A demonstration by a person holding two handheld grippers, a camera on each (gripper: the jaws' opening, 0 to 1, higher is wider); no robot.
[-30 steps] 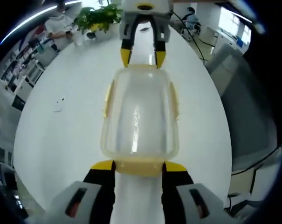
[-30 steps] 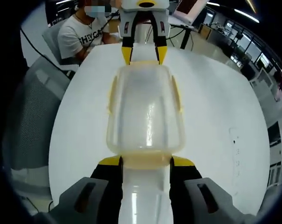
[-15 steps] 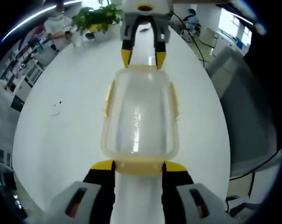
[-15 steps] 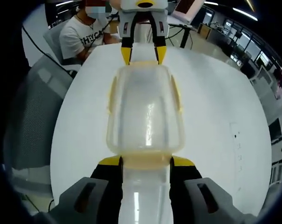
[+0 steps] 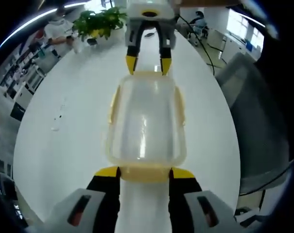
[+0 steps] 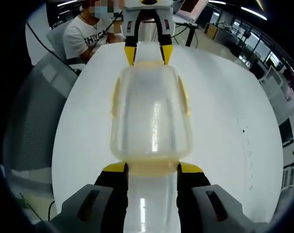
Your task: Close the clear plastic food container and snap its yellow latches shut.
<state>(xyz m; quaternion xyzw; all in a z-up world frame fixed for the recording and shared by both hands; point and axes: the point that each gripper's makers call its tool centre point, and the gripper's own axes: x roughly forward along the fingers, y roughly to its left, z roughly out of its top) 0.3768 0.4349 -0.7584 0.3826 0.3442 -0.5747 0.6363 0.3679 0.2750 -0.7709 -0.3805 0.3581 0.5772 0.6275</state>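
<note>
The clear plastic container (image 5: 146, 121) has its lid down and reaches lengthwise away from me over the white table (image 5: 64, 145). Yellow side latches (image 5: 112, 104) lie along its long edges. My left gripper (image 5: 145, 171) is shut on the near yellow end latch (image 5: 145, 175), one yellow-tipped jaw at each side of it. At the far end, my right gripper (image 5: 147, 62) grips the opposite end. In the right gripper view the same container (image 6: 151, 116) runs from my right gripper (image 6: 151, 167), shut on its end latch (image 6: 151, 170), to the left gripper (image 6: 147, 54).
A potted plant (image 5: 100, 19) and a seated person (image 5: 57, 29) are at the table's far rim. Grey chairs stand beside the table (image 5: 263, 107) (image 6: 40, 111). Another seated person (image 6: 88, 34) is behind the left gripper. Small specks mark the table (image 6: 244, 141).
Both views have shifted slightly against the room. The container and both grippers keep the same places relative to each other.
</note>
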